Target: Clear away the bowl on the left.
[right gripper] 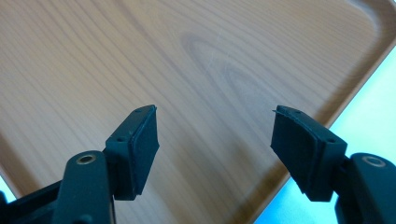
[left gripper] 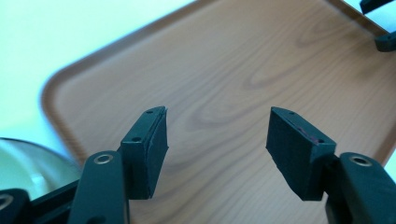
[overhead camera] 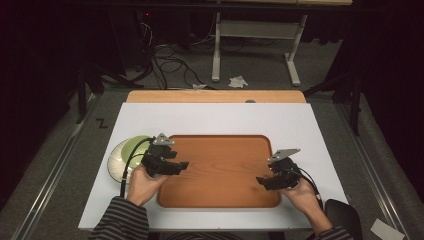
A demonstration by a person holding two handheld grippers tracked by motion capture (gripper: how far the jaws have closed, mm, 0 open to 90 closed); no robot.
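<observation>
Over one tray (overhead camera: 220, 172), two open claws (overhead camera: 184, 165) (overhead camera: 260, 180), one plate (overhead camera: 121, 152)

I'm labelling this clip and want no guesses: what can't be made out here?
- Plate, high view: its right part is hidden behind the left hand-held gripper and its cable.
- Plate, left gripper view: cut off by the left and bottom edges, blurred.
- Dark thing by the right forearm, high view: too dark to identify.
- Floor scraps, high view: too small.
</observation>
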